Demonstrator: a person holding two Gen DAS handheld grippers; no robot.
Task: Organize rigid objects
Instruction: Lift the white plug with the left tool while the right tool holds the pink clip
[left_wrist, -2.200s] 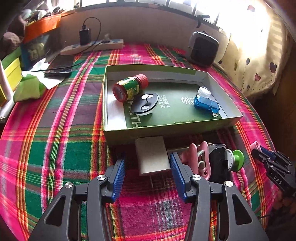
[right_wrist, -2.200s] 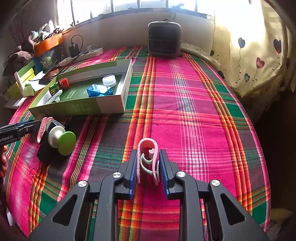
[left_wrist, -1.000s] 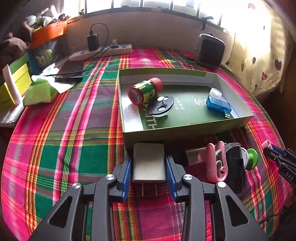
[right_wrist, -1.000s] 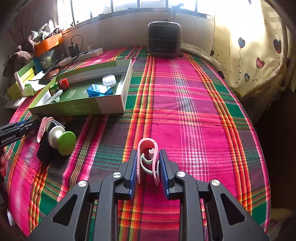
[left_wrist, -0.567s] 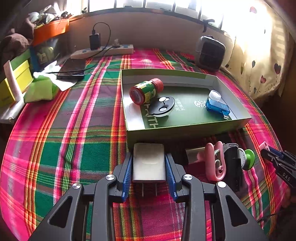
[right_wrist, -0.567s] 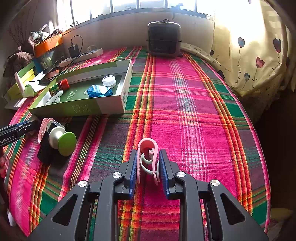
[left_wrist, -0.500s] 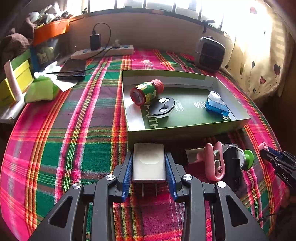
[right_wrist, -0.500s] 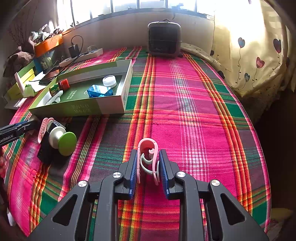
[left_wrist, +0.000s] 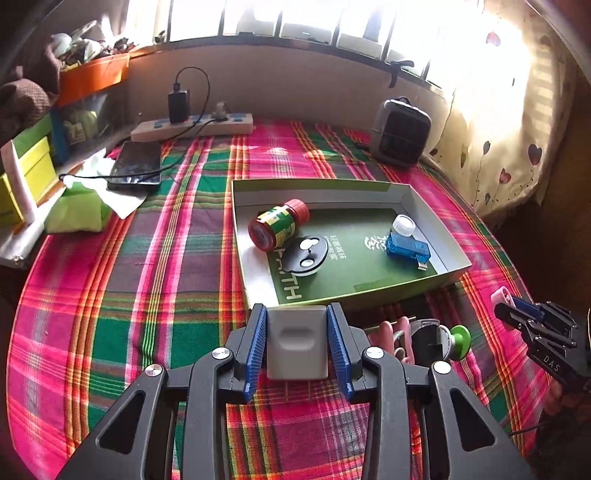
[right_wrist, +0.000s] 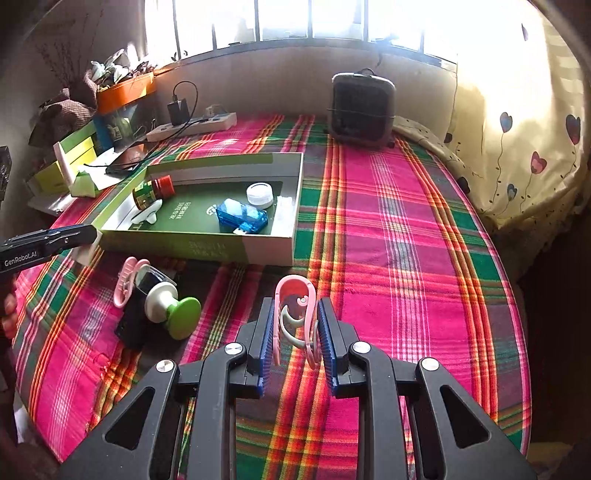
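Our left gripper (left_wrist: 296, 345) is clamped on a grey plastic plug adapter (left_wrist: 296, 341), just short of the shallow green cardboard box (left_wrist: 448, 275); our right gripper (right_wrist: 294, 332) pinches a pink plastic clip (right_wrist: 295, 314). Carried low, the adapter could catch the box wall.

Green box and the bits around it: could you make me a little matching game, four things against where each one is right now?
Things:
1. grey charger
2. pink clip
3. red-capped bottle
4. green-and-white knob

Places:
A. lying inside the green box
B. held in the right tool
C. on the cloth in front of the box
D. held in the left tool

Pairs: 1-D, 2-B, 3-A, 4-C
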